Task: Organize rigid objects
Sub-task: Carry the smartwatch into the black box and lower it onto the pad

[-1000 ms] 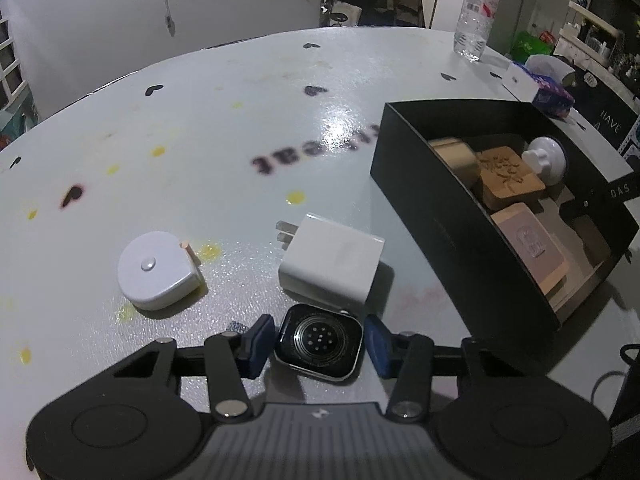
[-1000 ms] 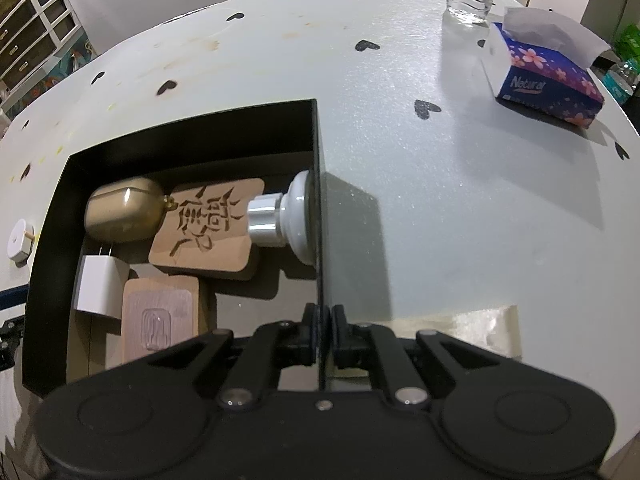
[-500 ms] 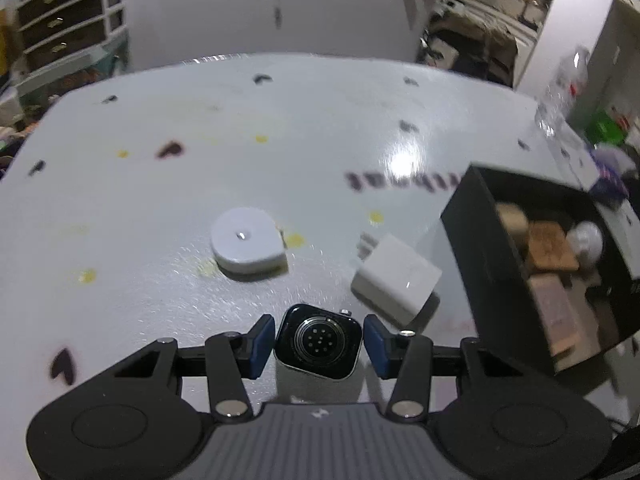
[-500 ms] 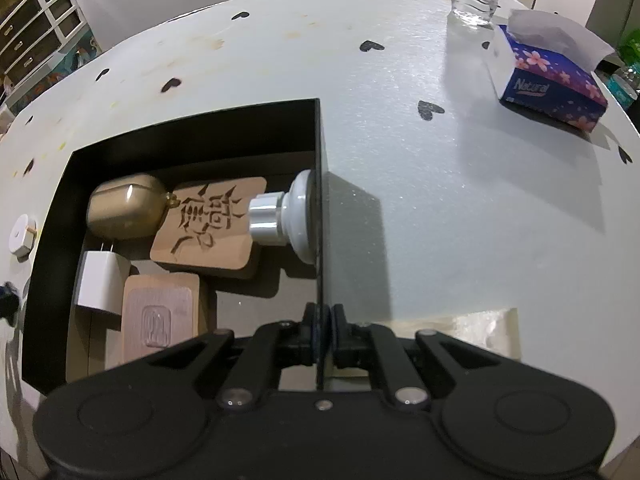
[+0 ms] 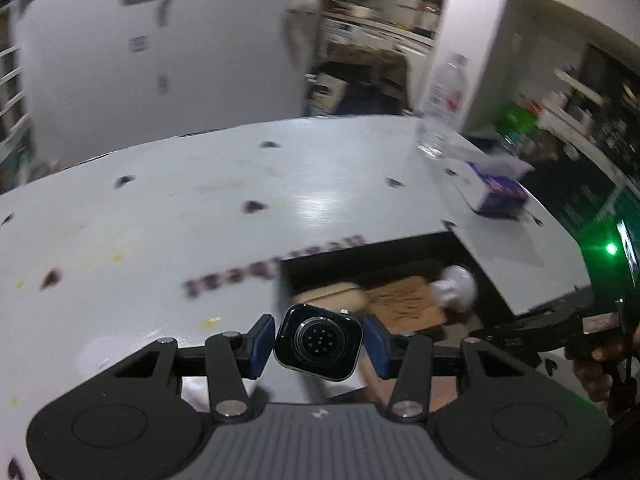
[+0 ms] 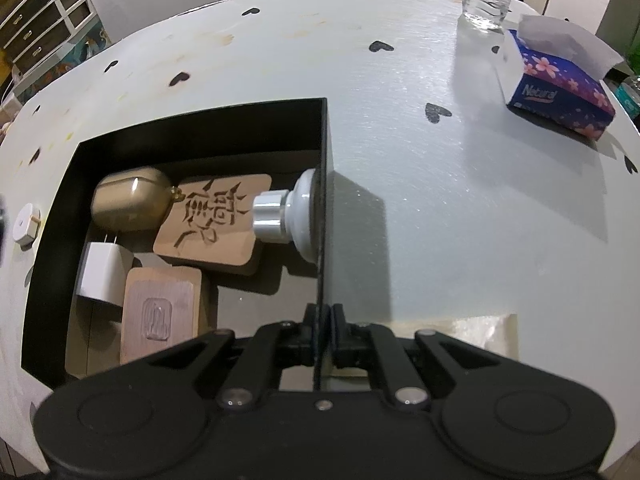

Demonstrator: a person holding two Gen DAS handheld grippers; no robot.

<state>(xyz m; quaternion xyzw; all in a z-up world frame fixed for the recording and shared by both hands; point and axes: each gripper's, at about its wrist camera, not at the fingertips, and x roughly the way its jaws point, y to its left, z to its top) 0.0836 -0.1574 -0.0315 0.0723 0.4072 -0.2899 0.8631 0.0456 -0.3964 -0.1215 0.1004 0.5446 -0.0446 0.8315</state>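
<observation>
Blue pads on the left gripper (image 5: 319,344) squeeze a black watch body (image 5: 319,343) from both sides, with its round sensor back facing the camera. The watch is up in the air, in front of the near edge of the black box (image 5: 360,258). This view is blurry. Farther off on the white table (image 5: 200,208) stand a water bottle (image 5: 442,108) and a tissue box (image 5: 496,190).

From the right wrist view, the right gripper (image 6: 321,334) is pinched tight on the thin right wall of the black box (image 6: 323,200). Inside the box lie a gold case (image 6: 130,200), a carved wooden tag (image 6: 214,222), a white knob with a silver stem (image 6: 286,214), a white plug (image 6: 102,274) and a second wooden block (image 6: 160,312). A small white round thing (image 6: 25,225) sits on the table just left of the box.
</observation>
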